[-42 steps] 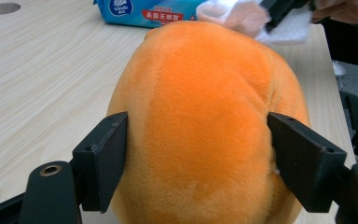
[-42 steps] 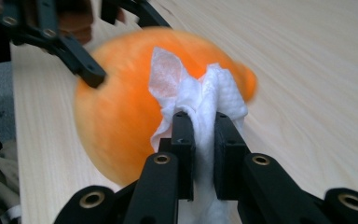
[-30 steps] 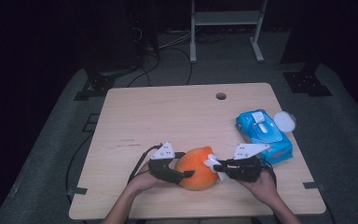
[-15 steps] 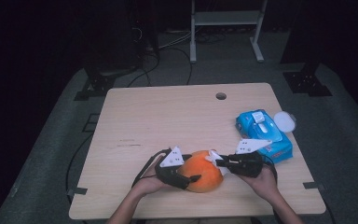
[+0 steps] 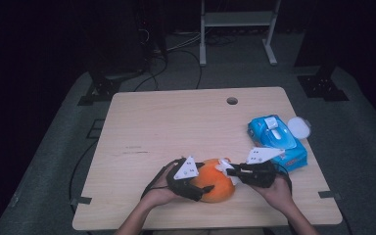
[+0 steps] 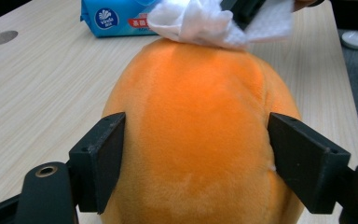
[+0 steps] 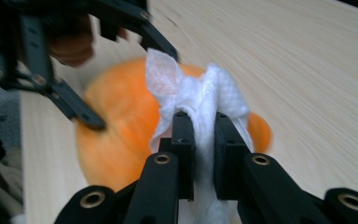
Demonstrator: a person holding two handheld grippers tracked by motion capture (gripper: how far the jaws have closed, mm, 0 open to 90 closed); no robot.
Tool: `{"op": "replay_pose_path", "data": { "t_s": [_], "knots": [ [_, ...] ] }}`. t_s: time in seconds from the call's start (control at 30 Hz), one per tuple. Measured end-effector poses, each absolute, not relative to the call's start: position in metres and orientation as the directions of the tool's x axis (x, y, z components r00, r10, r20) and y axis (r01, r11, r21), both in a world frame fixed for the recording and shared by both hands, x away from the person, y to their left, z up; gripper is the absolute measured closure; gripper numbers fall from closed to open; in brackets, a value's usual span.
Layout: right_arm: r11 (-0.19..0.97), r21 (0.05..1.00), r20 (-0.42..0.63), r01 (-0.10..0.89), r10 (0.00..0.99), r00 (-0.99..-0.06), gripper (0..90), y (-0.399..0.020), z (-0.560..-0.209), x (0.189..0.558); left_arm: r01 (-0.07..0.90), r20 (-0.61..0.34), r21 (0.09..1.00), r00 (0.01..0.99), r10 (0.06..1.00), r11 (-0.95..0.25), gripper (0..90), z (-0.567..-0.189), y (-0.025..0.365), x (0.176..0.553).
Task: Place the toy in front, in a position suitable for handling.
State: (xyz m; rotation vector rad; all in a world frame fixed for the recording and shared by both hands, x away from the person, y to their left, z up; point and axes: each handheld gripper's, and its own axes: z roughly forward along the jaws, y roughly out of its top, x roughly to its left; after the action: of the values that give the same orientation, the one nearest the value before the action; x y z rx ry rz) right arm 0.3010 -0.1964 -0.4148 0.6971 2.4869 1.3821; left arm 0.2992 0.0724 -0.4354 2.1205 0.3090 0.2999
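Two grippers meet over one soft orange toy [image 5: 215, 185] near the front edge of the wooden table [image 5: 176, 127]. The left gripper [image 6: 196, 154] has its two black jaws set wide, one on each side of the round toy. The jaws touch the fuzzy sides, so the toy sits right between them and is held there. The toy's top end points away from these jaws. The right gripper [image 7: 204, 140] has its jaws almost closed, with only a thin gap. A crumpled white wipe [image 7: 200, 100] is pinched in that gap, and most of it puffs out past the jaw tips. The wipe rests on the far end of the orange toy, across from the left jaws. In the left gripper view the wipe [image 6: 214, 23] sits on top of the toy, well past the jaw tips. A blue pack of wipes [image 5: 276, 142] lies on the table, beyond the right gripper, with a small white lid [image 5: 298, 127] just beside it.
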Motion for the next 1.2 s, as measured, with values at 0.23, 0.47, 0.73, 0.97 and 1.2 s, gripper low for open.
{"op": "replay_pose_path", "data": {
  "t_s": [0.23, 0.47, 0.73, 0.97, 1.2],
  "knots": [
    [0.42, 0.853, 0.046, 0.31, 0.532, -0.846, 80.4, -0.205, -0.412, 0.301, 0.059, 0.151, 0.827, 0.935, 0.321, -0.56, 21.3, -0.431, 0.061, 0.292],
    [0.449, 0.852, 0.024, 0.271, 0.482, -0.876, 80.5, -0.189, -0.412, 0.295, 0.114, 0.054, 0.869, 0.945, 0.322, -0.482, 13.2, -0.422, 0.066, 0.295],
    [0.457, 0.85, 0.014, 0.261, 0.477, -0.879, 80.4, -0.191, -0.411, 0.292, 0.227, -0.037, 0.868, 0.916, 0.399, -0.441, 12.9, -0.439, 0.065, 0.304],
    [0.41, 0.88, -0.002, 0.24, 0.509, -0.861, 80.6, -0.194, -0.394, 0.288, 0.009, 0.195, 0.892, 0.895, 0.401, -0.453, 31.2, -0.422, 0.058, 0.29],
    [0.447, 0.858, 0.001, 0.255, 0.494, -0.87, 80.5, -0.194, -0.405, 0.294, 0.032, 0.168, 0.878, 0.914, 0.37, -0.478, 27.0, -0.432, 0.067, 0.295]
  ]
}}
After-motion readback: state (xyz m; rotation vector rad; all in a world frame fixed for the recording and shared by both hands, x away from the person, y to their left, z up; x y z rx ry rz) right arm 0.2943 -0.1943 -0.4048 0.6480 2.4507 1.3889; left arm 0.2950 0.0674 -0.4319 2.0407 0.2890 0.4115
